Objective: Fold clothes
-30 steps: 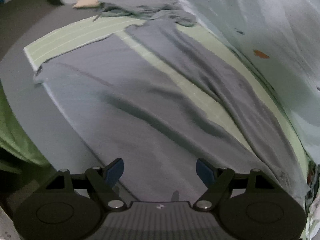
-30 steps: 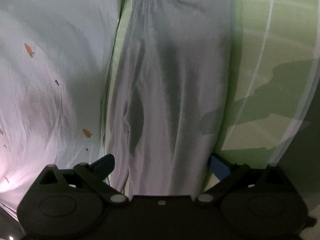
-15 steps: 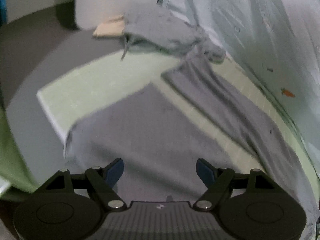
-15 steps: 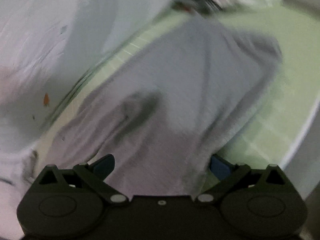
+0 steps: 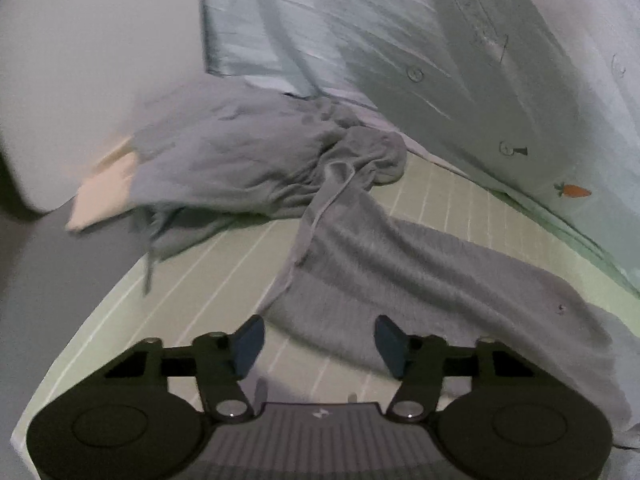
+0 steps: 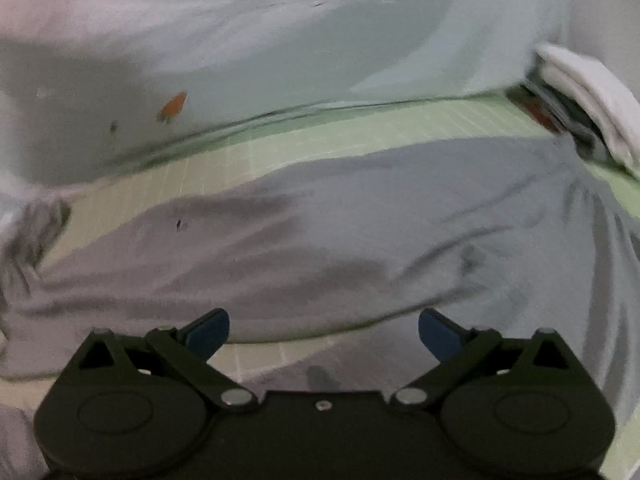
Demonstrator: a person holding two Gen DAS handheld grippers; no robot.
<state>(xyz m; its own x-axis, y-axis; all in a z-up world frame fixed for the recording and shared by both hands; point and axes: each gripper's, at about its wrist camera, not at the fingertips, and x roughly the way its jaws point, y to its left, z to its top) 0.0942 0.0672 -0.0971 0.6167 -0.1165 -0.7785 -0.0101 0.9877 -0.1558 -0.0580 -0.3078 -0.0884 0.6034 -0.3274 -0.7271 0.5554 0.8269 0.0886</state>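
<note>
Grey trousers (image 5: 420, 264) lie spread on a pale green striped sheet (image 5: 200, 280). In the left wrist view one leg runs from the lower right up to its hem, which ends beside a crumpled grey garment (image 5: 248, 160). My left gripper (image 5: 318, 344) is open, just above the near edge of that leg, with nothing between its fingers. In the right wrist view the trousers (image 6: 340, 232) stretch across the frame. My right gripper (image 6: 324, 330) is open above the near edge of the cloth, holding nothing.
A pale blue quilt (image 5: 460, 60) printed with small carrots is heaped behind the sheet; it fills the top of the right wrist view as quilt (image 6: 280, 40). A beige flat item (image 5: 104, 196) pokes out under the crumpled garment. Folded white cloth (image 6: 588, 92) sits far right.
Both grippers have swung over the trousers: the left view moved from the wide trouser body toward the leg hem and crumpled garment, the right turned from along a leg to across it. Both stayed open.
</note>
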